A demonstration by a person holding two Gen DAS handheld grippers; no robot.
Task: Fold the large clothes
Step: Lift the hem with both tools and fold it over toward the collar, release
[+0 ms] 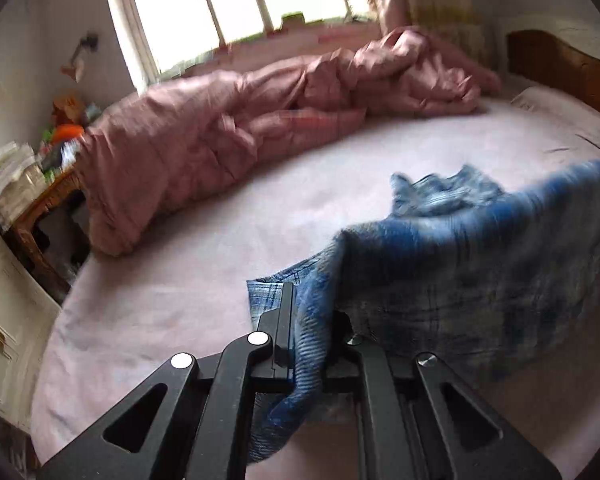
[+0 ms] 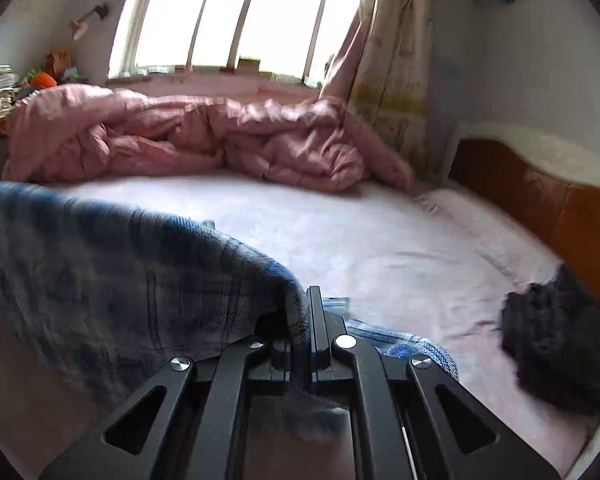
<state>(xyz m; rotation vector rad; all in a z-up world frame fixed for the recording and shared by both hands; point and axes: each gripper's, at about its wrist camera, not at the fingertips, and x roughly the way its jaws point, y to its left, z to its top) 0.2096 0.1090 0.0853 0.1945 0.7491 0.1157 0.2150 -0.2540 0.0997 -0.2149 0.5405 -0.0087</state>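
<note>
I have the left tool (image 1: 300,308) clenched on one bunched edge of the blue plaid garment (image 1: 480,248), and the right tool (image 2: 300,312) clamped on another edge of it, so the cloth hangs stretched between the two, lifted off the bed (image 2: 380,248). Part of the fabric trails down onto the pale pink sheet near the bed's near edge, and a crumpled end shows beyond the raised span in the left view. A rumpled pink duvet (image 2: 188,136) lies along the far edge of the bed under the window (image 2: 240,16). A dark bundle of cloth (image 2: 556,340) sits near the right edge, beside the wooden headboard (image 2: 540,196).
</note>
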